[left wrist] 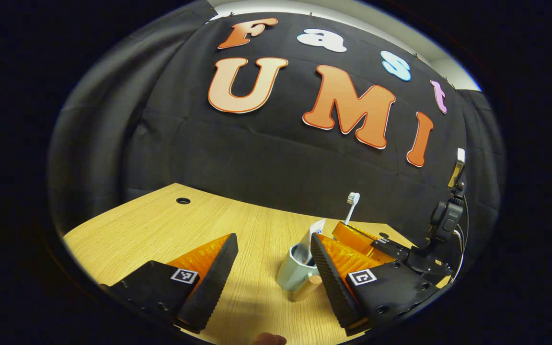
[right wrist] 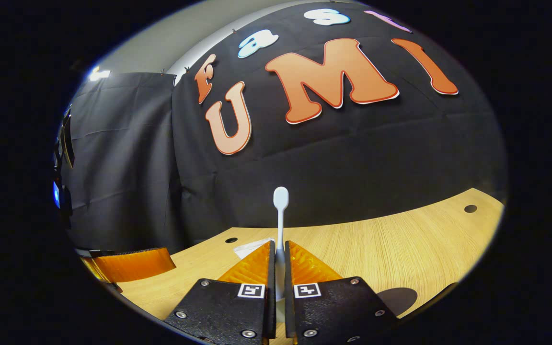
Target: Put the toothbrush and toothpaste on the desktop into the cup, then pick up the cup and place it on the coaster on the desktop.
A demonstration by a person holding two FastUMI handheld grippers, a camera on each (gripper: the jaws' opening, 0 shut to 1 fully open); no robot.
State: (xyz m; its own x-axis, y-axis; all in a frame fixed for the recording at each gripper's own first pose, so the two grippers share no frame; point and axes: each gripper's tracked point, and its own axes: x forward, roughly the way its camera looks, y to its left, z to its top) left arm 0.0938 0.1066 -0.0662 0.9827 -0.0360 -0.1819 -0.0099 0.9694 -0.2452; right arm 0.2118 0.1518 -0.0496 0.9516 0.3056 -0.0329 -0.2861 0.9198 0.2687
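Right gripper (right wrist: 280, 268): clamped on toothbrush (right wrist: 281, 211), upright.
Left gripper (left wrist: 271, 268): fingers apart beside cup (left wrist: 295, 273).
Tip: lower straight, beside toothpaste (left wrist: 315, 232).

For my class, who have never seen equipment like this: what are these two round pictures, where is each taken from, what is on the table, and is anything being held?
There is no robot here. A person carries a hand-held gripper in each hand, and a camera rides on each one, looking forward along its two fingers.

In the left gripper view, the left hand-held gripper is open above a wooden desktop. A pale cup with a wooden handle stands close to one of its fingers, and the toothpaste sticks up out of it. Farther off, the right hand-held gripper holds the toothbrush upright.

The right gripper view is that second gripper's own picture: its fingers are shut on the toothbrush handle, bristle head up. The coaster cannot be clearly made out.
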